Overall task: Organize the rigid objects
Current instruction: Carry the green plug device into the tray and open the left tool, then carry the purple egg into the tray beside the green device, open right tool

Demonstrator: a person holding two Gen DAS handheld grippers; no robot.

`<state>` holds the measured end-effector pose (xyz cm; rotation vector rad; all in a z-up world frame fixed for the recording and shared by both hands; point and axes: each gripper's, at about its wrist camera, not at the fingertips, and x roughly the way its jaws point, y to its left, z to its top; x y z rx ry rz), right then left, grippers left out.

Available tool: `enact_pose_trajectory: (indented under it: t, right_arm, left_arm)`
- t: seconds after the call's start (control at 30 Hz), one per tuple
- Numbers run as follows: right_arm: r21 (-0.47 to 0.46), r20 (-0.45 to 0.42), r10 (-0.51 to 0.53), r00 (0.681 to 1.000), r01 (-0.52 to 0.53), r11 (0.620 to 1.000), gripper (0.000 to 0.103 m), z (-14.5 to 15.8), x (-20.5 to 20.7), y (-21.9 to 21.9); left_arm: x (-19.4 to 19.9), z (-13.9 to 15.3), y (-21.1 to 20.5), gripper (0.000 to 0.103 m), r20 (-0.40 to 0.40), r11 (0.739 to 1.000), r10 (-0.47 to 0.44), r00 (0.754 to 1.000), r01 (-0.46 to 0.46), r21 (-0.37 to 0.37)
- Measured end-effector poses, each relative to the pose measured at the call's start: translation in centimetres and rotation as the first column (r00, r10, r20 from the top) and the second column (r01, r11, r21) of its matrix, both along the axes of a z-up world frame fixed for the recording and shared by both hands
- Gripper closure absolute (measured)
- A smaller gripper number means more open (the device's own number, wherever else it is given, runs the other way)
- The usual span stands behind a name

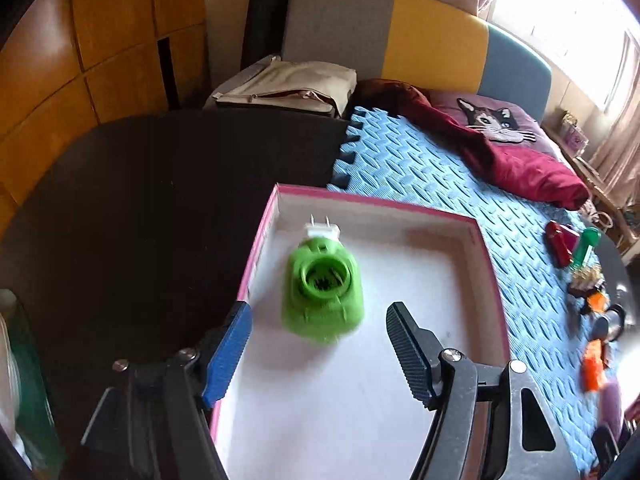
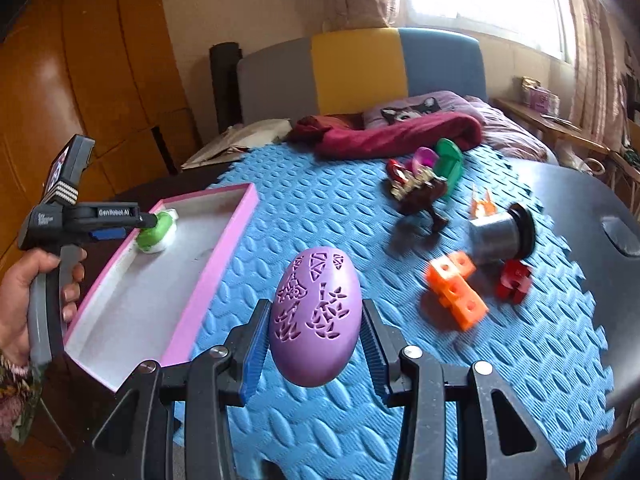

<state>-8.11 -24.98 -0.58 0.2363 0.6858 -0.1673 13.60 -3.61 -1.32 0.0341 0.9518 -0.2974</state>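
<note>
Egg (image 2: 314, 316): one; plug (image 1: 323, 280): one; blocks (image 2: 456, 292): perhaps two.

Box floor (image 1: 400, 280) lies open beside the green plug-in (image 1: 322, 287).

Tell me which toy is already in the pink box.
The green plug-in piece, with white prongs. It lies alone inside the pink box; the purple egg is clamped in the right tongs, and the rest sit on the blue mat.

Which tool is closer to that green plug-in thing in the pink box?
Left. The left tool hangs open just above the green plug-in thing; the right tool, off over the mat, grips a purple egg.
</note>
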Motion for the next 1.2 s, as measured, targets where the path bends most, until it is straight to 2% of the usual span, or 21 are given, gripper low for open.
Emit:
enact_pose_trajectory:
  t: [0.17,0.23,0.4,0.47,0.53,0.7,0.83,1.03,1.2]
  right_arm:
    - [-0.003,0.010,0.061,0.998,-0.061,0.998,0.059,0.6,1.6,1.6]
    - [0.025,-0.002,0.089,0.996,-0.088,0.996,0.059,0.5,2.5,2.2]
    - [0.064,-0.011,0.136,0.991,-0.135,0.989,0.059,0.5,5.0,3.6]
    - [0.053,0.000,0.151,0.989,-0.151,0.987,0.059,0.7,5.7,4.2]
    - [0.046,0.002,0.176,0.984,-0.176,0.983,0.059,0.8,7.0,5.2]
    - [0.045,-0.009,0.221,0.975,-0.221,0.974,0.059,0.9,10.1,6.9]
    - [0.017,-0.047,0.263,0.964,-0.262,0.965,0.059,0.5,12.5,8.3]
    - [0.005,-0.117,0.286,0.951,-0.288,0.958,0.060,-0.6,16.8,9.3]
    - [-0.049,-0.165,0.295,0.941,-0.306,0.951,0.060,-1.5,19.6,10.2]
  left_arm:
    - [-2.8,-0.8,0.2,0.032,-0.038,0.999,-0.024,0.999,0.022,-0.041]
    - [-4.0,-1.2,0.2,0.032,-0.045,0.998,-0.048,0.998,0.045,-0.051]
    - [-6.4,-1.5,0.9,0.031,-0.030,0.998,-0.039,0.999,0.037,-0.044]
    - [-7.1,-1.6,1.5,0.026,-0.034,0.998,-0.022,0.999,0.020,-0.058]
    - [-7.7,-1.7,2.1,0.026,-0.031,0.997,-0.013,0.999,0.011,-0.072]
    - [-8.6,-1.7,3.2,0.026,0.000,0.999,-0.015,1.000,0.015,-0.047]
    - [-8.8,-1.8,4.4,0.026,0.005,0.999,-0.005,1.000,0.005,-0.051]
    - [-9.0,-1.5,5.7,0.025,-0.004,0.993,-0.004,1.000,0.003,-0.119]
    - [-9.5,-0.6,6.5,0.023,0.019,0.984,-0.004,1.000,0.007,-0.179]
